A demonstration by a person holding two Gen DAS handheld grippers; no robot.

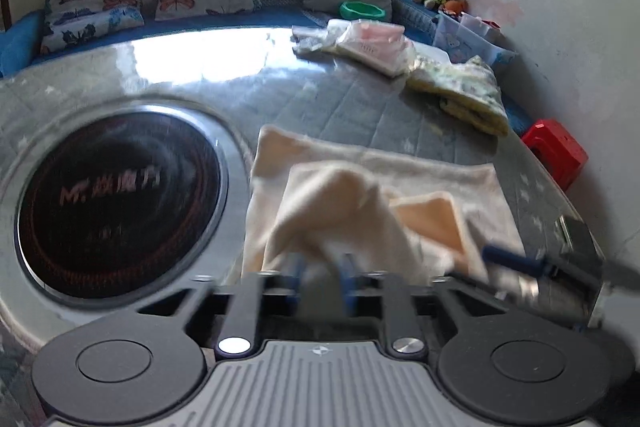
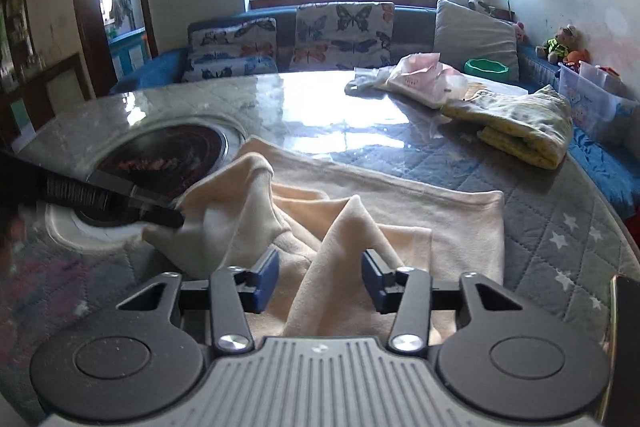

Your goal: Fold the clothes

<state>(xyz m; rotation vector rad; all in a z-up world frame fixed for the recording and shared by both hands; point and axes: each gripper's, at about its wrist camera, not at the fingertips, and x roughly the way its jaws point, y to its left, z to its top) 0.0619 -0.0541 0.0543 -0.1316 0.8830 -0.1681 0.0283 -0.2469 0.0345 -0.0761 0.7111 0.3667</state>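
The cream cloth (image 2: 400, 219) lay part-folded on the table (image 2: 560, 239) beside the hob (image 1: 120, 195), a raised fold standing untouched between the right gripper's (image 2: 320, 277) parted pads, while the left gripper (image 1: 322, 281) blurred into another fold, grip unclear.

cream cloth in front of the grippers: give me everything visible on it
The cream cloth looks like soft, fleecy fabric, pale peach, with a hemmed far edge. It lies mostly flat on the quilted grey table cover, beside the round black cooktop. Its near edge is bunched up into two peaks. One peak stands between the right hand-held gripper pads, which show gaps; the left hand-held gripper is at the other.
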